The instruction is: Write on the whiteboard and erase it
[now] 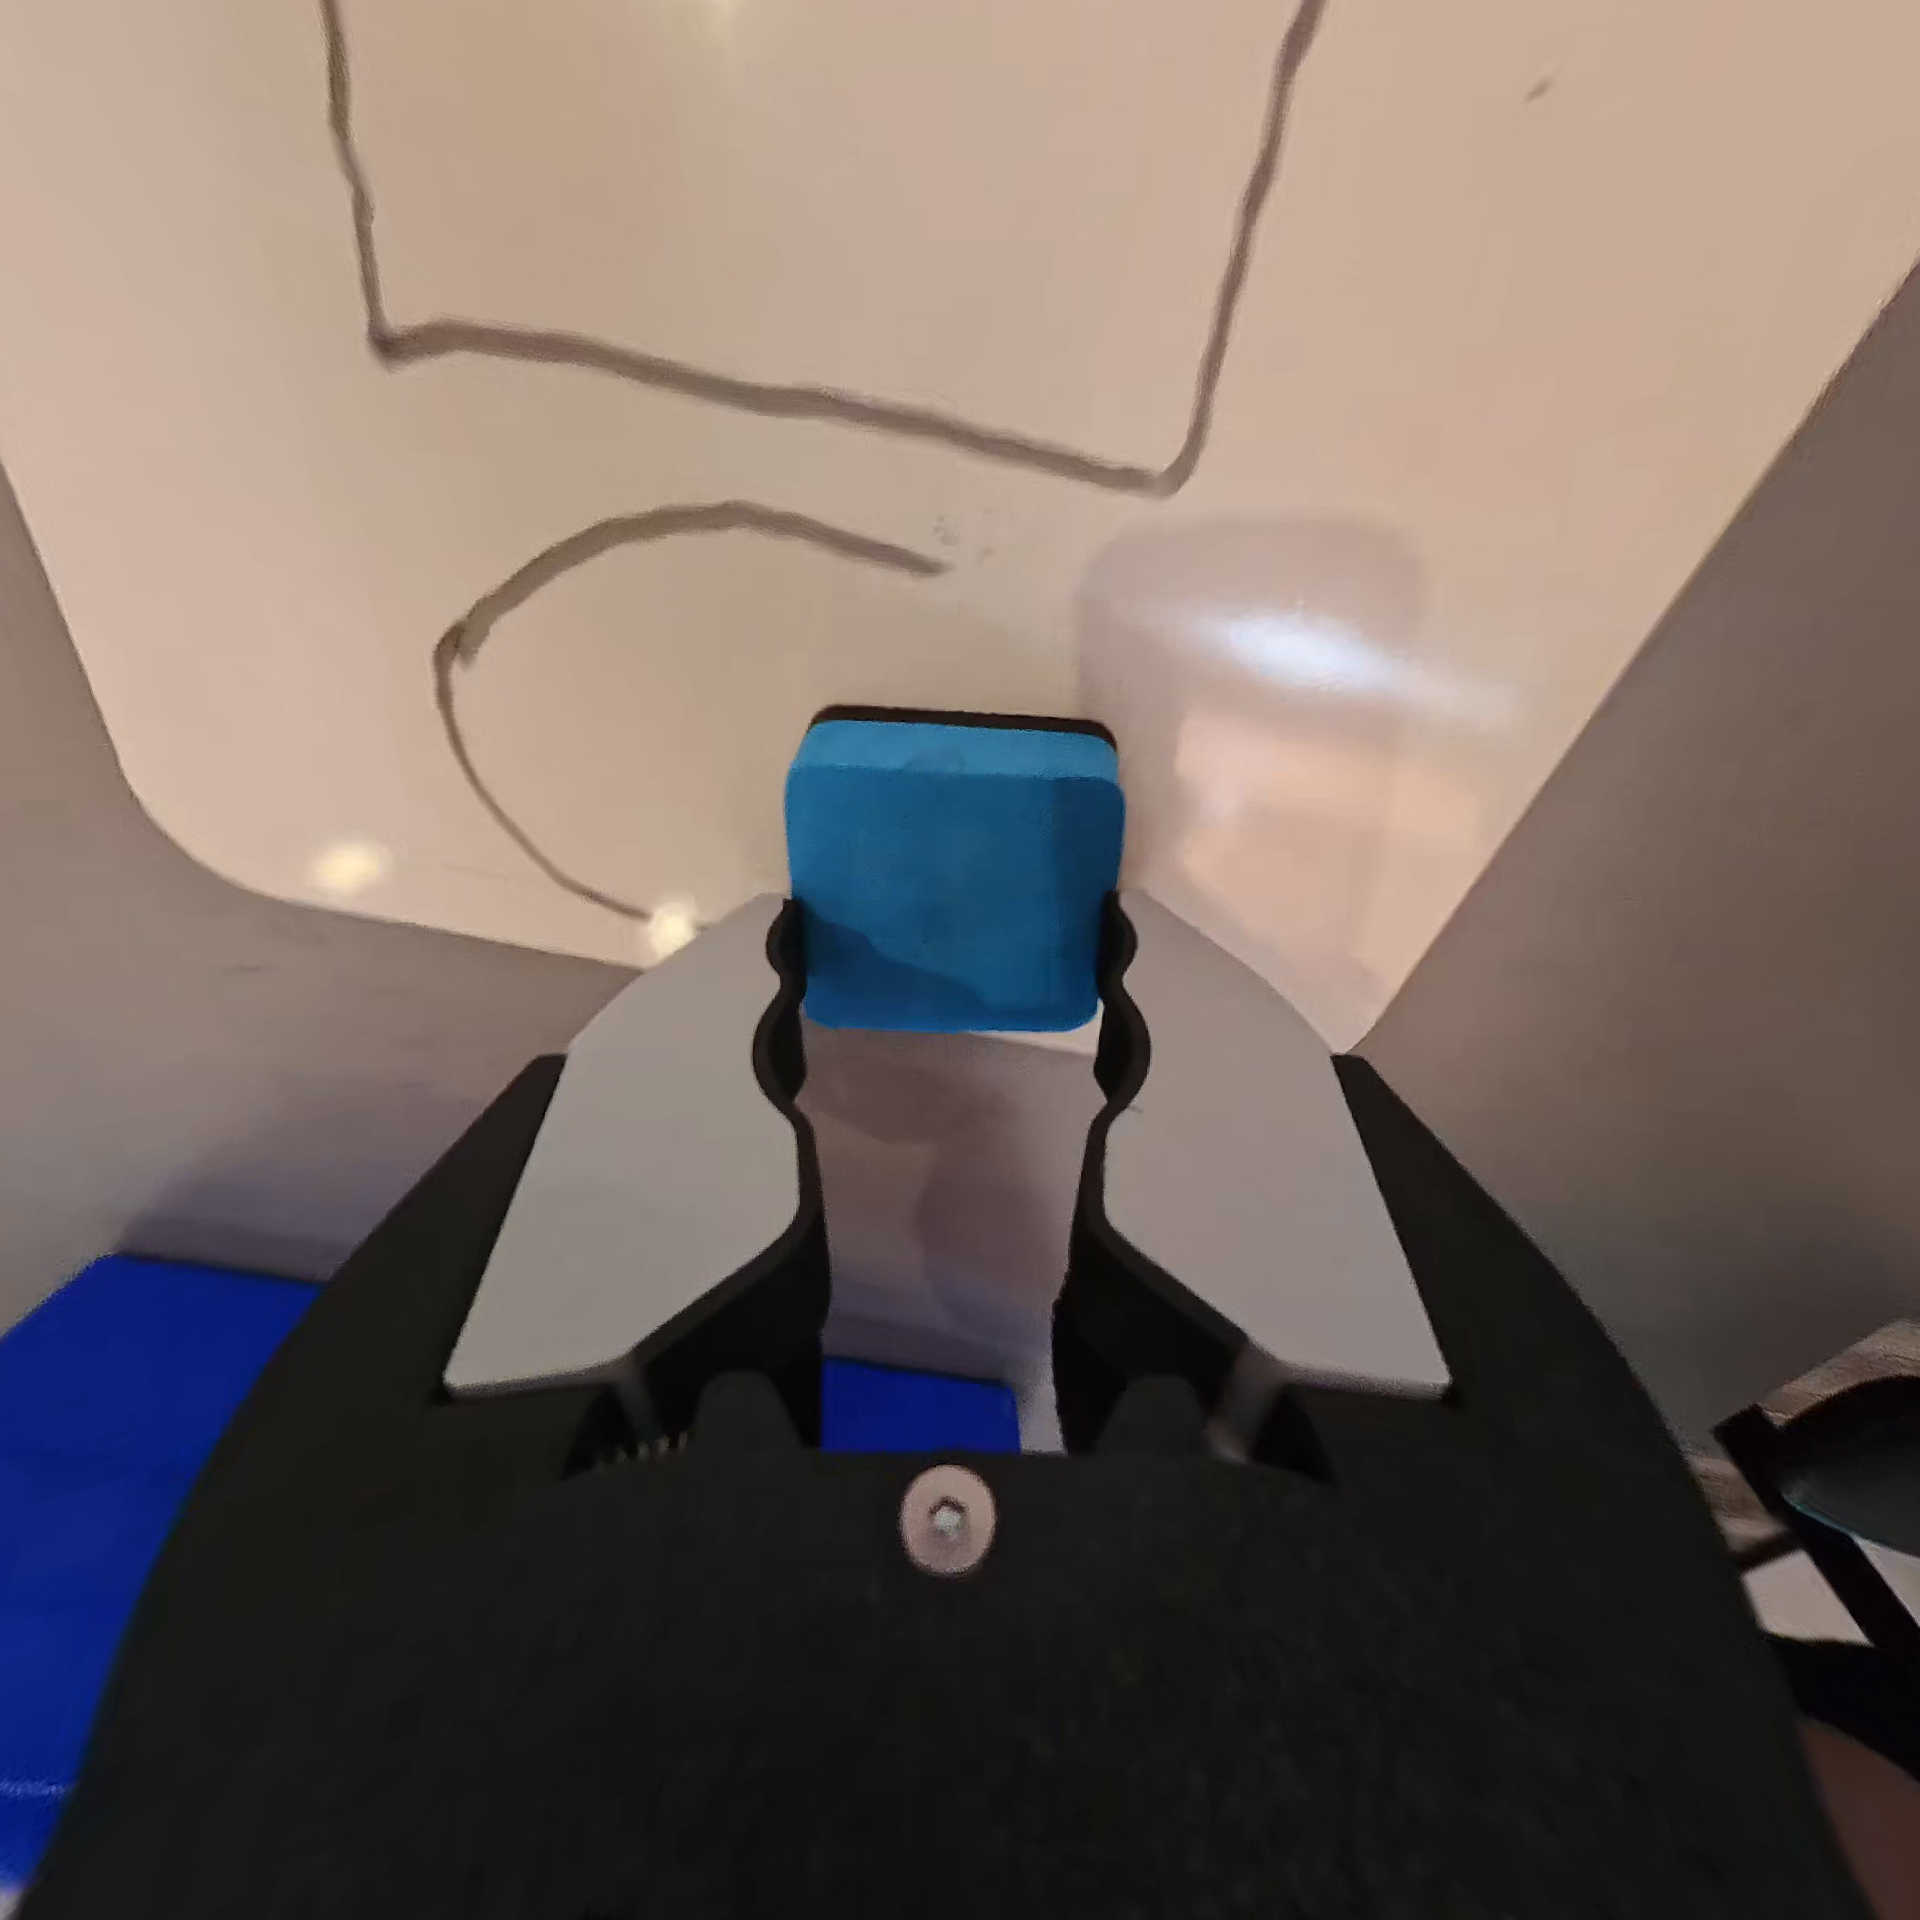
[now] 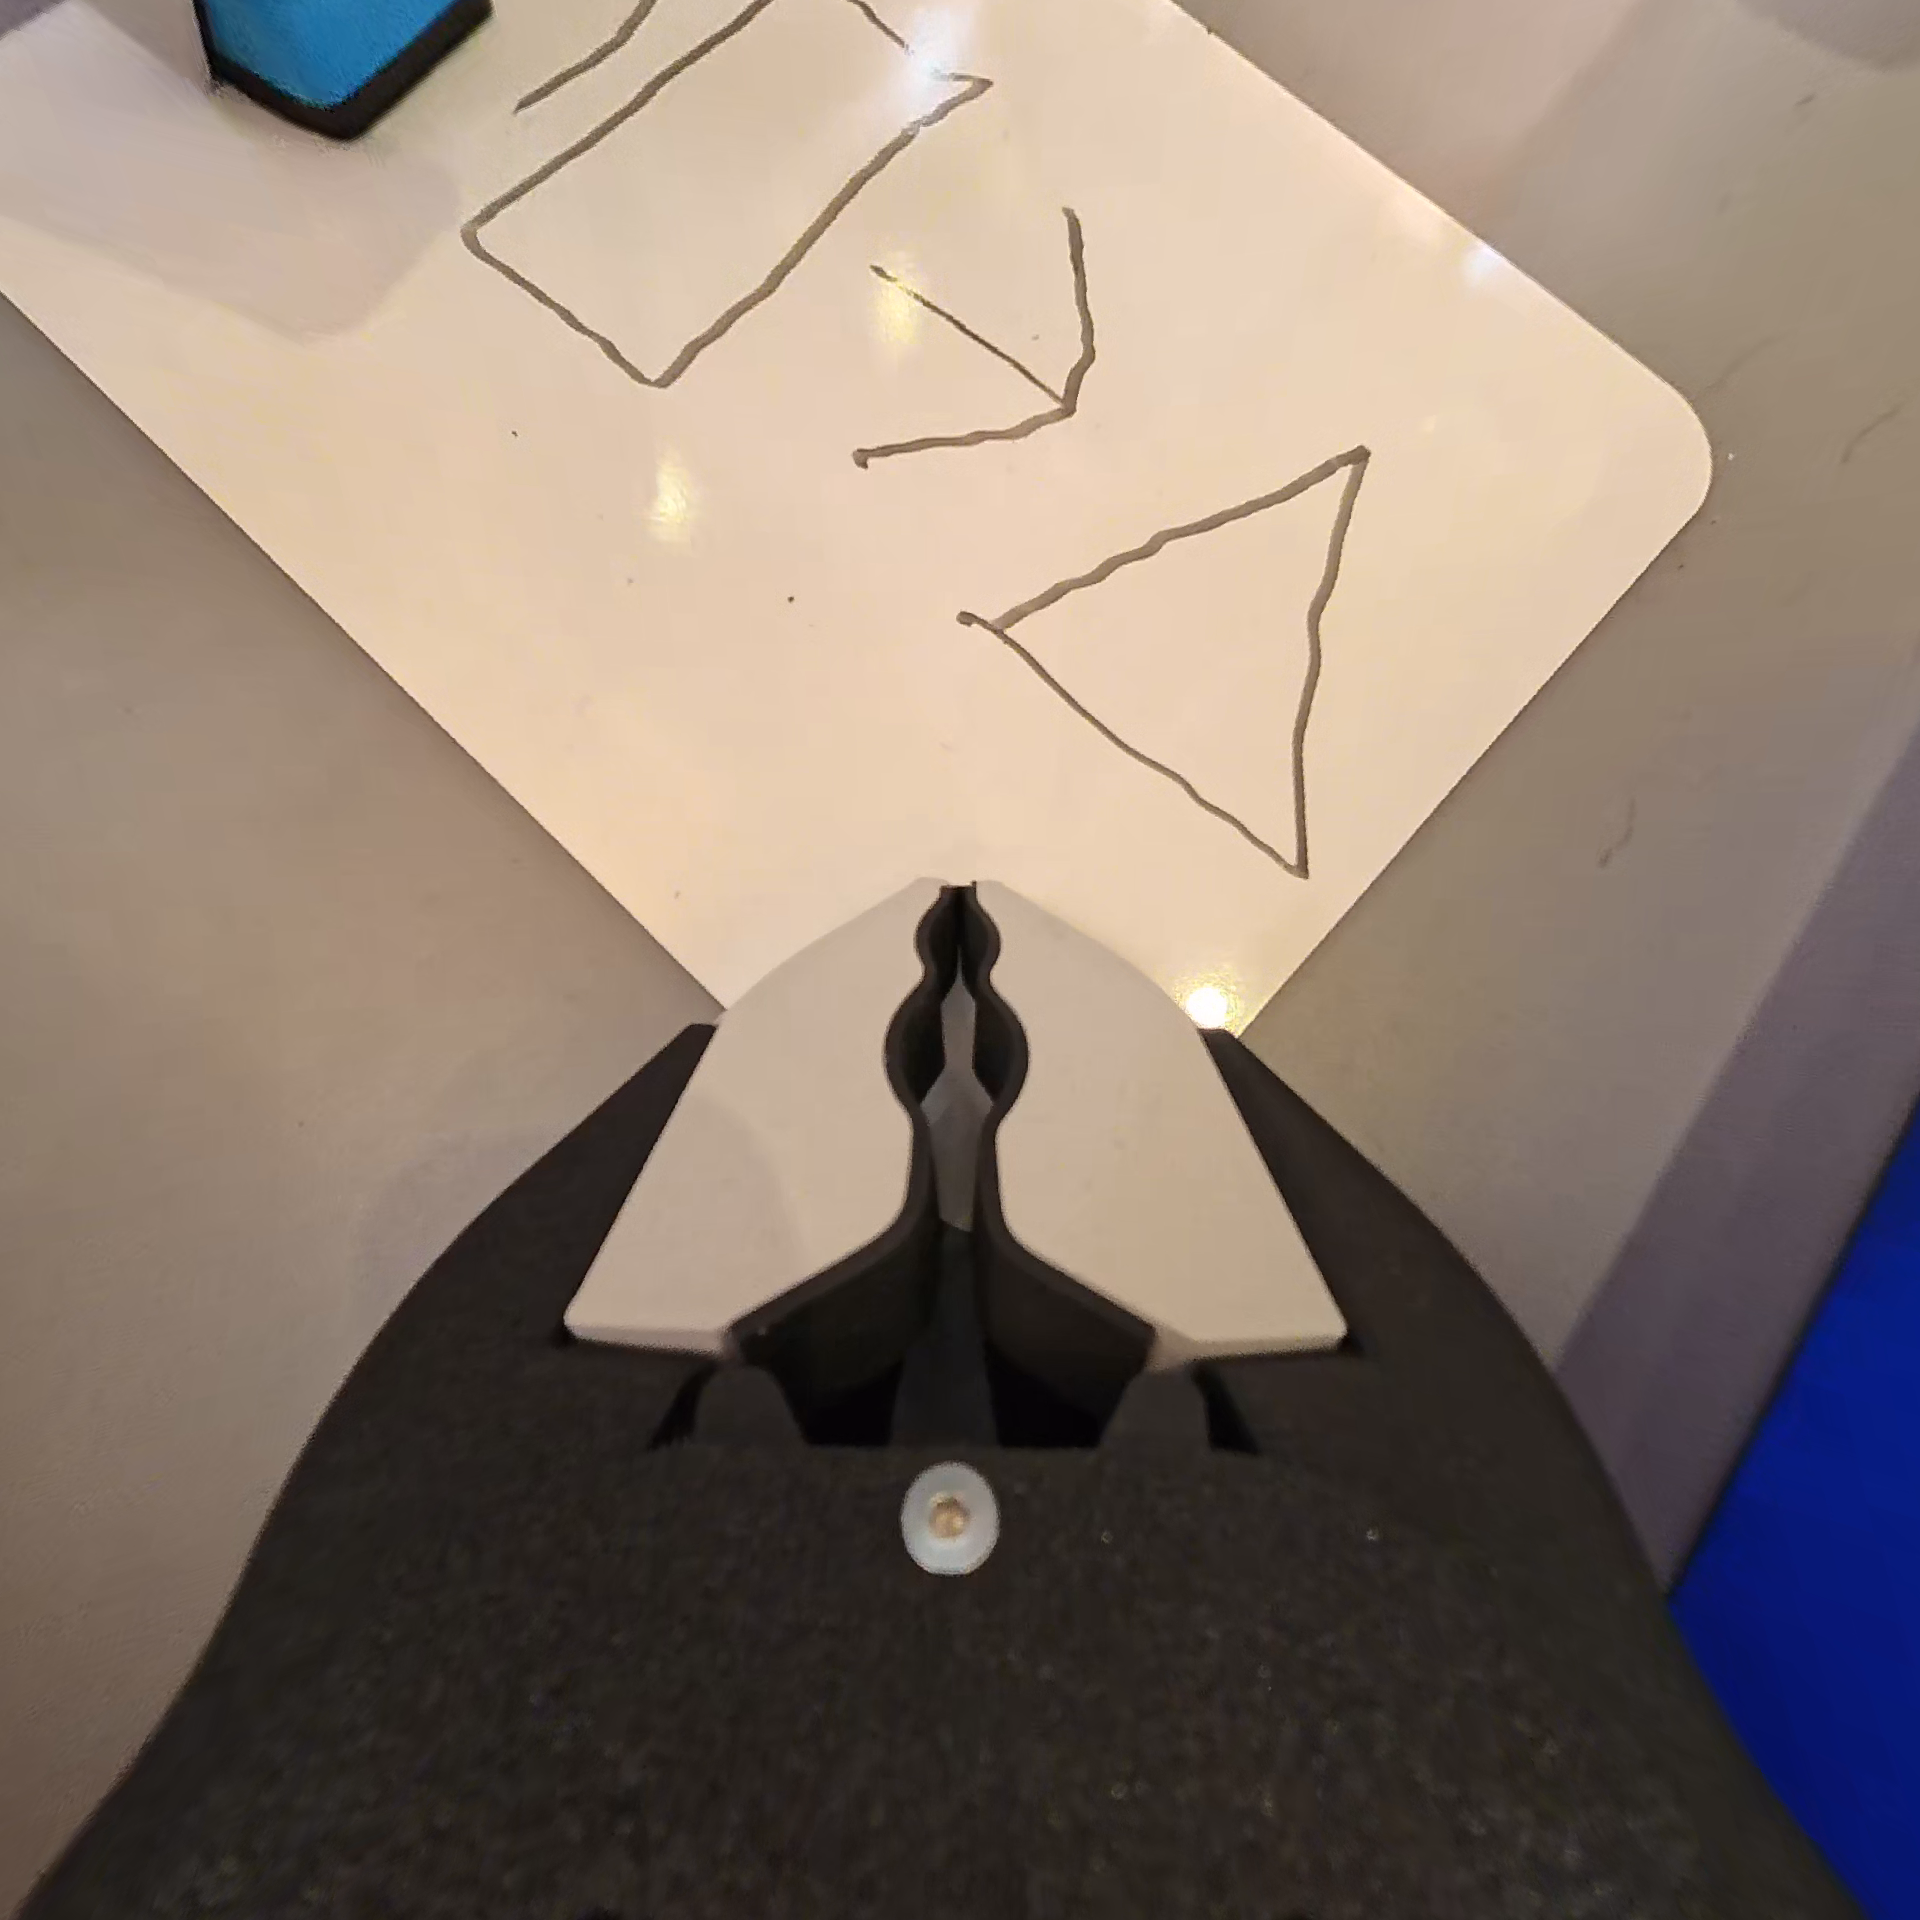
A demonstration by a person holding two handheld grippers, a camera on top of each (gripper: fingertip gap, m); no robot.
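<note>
A white whiteboard [image 1: 727,208] lies flat on a grey table. My left gripper [image 1: 951,920] is shut on a blue eraser [image 1: 945,883] with a black base, which rests on the board near its lower edge. Dark marker lines lie beyond it: part of a rectangle [image 1: 779,400] and a curved stroke [image 1: 468,644]. In the right wrist view the whiteboard [image 2: 727,623] shows a rectangle [image 2: 686,208], an arrow [image 2: 1039,343] and a triangle [image 2: 1247,644]. The eraser [image 2: 312,52] shows at the top left. My right gripper [image 2: 961,894] is shut and empty over the board's near edge.
The grey table [image 2: 208,831] surrounds the board. A blue surface lies at the lower left of the left wrist view [image 1: 104,1403] and at the lower right of the right wrist view [image 2: 1818,1455]. A black object [image 1: 1818,1507] sits at the right edge.
</note>
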